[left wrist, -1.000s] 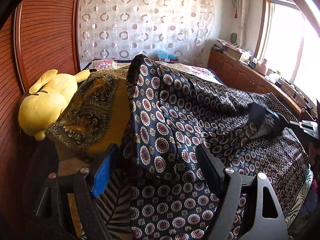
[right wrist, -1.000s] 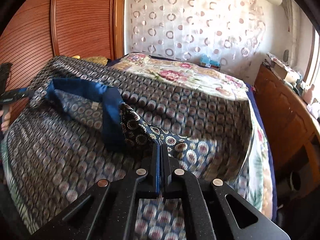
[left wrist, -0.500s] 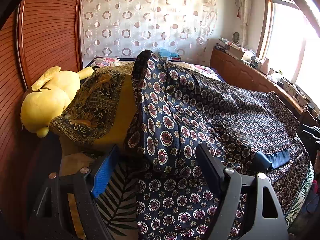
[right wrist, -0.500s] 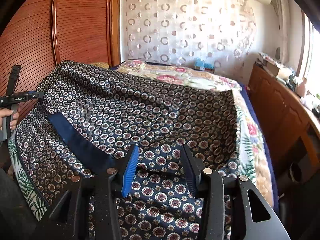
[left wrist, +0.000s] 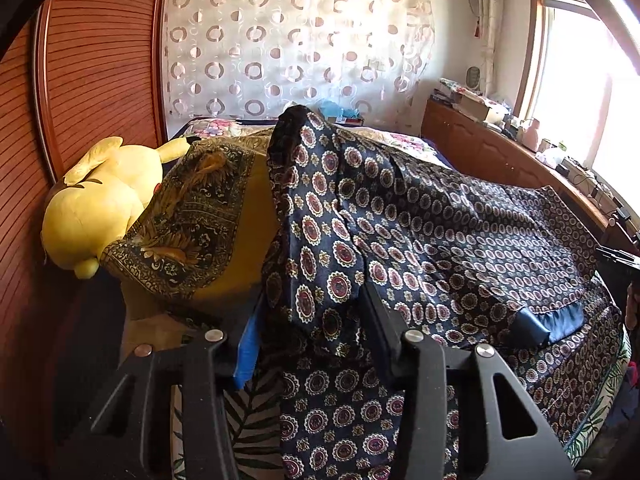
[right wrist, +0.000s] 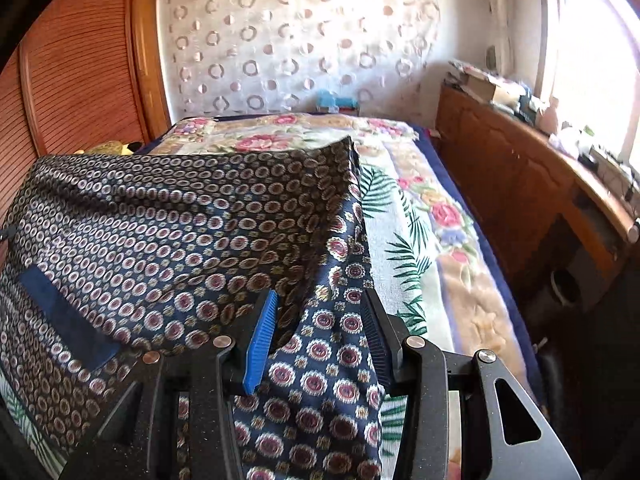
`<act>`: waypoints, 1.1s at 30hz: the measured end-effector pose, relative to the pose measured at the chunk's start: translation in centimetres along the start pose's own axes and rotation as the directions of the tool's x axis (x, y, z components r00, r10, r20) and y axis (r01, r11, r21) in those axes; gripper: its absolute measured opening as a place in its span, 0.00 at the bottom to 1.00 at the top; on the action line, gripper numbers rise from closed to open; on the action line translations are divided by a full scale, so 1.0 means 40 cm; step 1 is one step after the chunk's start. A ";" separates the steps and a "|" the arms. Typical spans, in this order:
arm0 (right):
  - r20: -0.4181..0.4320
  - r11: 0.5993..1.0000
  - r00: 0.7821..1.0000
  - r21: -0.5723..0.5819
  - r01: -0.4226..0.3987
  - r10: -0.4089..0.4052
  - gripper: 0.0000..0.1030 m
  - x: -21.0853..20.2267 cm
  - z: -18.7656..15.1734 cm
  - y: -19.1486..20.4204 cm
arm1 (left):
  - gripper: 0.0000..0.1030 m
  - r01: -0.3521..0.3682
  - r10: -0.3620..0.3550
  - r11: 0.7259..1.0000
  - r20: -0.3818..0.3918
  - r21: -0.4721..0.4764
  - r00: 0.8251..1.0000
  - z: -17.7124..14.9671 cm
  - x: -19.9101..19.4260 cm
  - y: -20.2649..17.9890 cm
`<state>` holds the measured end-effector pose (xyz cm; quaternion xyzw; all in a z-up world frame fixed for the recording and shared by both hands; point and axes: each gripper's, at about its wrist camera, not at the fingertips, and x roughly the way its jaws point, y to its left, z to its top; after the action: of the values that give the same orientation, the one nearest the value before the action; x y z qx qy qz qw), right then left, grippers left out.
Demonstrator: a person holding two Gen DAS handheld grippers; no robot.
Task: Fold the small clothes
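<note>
A navy garment with round medallion print (left wrist: 460,232) lies spread over the bed; it also shows in the right wrist view (right wrist: 168,232). A raised fold of it (left wrist: 316,216) stands up between the jaws of my left gripper (left wrist: 310,320), which is open, the cloth lying loosely between the fingers. My right gripper (right wrist: 320,332) is open, with the garment's right edge (right wrist: 344,272) lying between its fingers. A plain blue band of the garment (right wrist: 64,316) shows at the left, and in the left wrist view (left wrist: 548,320) at the right.
A yellow plush toy (left wrist: 100,204) lies at the bed's left by the wooden wardrobe (left wrist: 92,64). A dark gold patterned cloth (left wrist: 188,220) lies beside it. A floral bedspread (right wrist: 420,216) covers the bed. A wooden sideboard (right wrist: 520,184) with clutter runs along the right under the window.
My right gripper opened and let go of the garment corner, then moved right to the garment's edge. The cloth settled flatter. My left gripper narrowed around the raised fold.
</note>
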<state>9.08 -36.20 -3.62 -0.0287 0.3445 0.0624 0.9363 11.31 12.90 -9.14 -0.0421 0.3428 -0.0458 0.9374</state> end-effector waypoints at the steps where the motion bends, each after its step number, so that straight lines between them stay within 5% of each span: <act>1: -0.006 1.000 1.000 0.009 -0.006 0.006 0.44 0.011 0.008 0.003 | 0.46 -0.001 0.001 1.000 -0.001 0.001 1.000 0.001 0.002 0.000; 4: -0.017 1.000 1.000 0.005 -0.014 0.014 0.43 0.036 0.033 0.013 | 0.44 0.001 -0.001 1.000 -0.004 0.009 1.000 0.006 0.006 0.000; 6: -0.034 1.000 0.999 -0.013 -0.003 0.003 0.41 0.065 0.048 0.014 | 0.35 0.002 -0.002 1.000 -0.007 0.008 1.000 0.009 0.010 0.002; 8: -0.049 1.000 0.999 -0.029 0.006 -0.008 0.18 0.079 0.055 0.026 | 0.21 0.013 -0.013 1.000 -0.006 0.002 1.000 0.011 0.008 0.003; 11: -0.039 0.998 0.999 -0.041 -0.039 0.037 0.02 0.076 0.068 0.038 | 0.06 0.017 -0.017 1.000 0.006 0.001 1.000 0.011 -0.004 -0.002; 24: 0.140 0.981 0.978 0.100 -0.169 0.154 0.01 -0.115 0.031 -0.030 | 0.02 0.147 -0.147 0.989 0.032 0.008 0.989 -0.034 -0.155 -0.030; 33: 0.075 0.986 0.989 0.098 -0.133 0.126 0.01 -0.159 -0.088 -0.057 | 0.02 0.114 -0.115 0.993 -0.016 -0.038 0.993 -0.105 -0.184 0.016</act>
<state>2.31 -39.40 -2.15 0.0439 0.3160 0.1063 0.9418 3.06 14.20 -7.70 -0.0785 0.3490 -0.0935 0.9292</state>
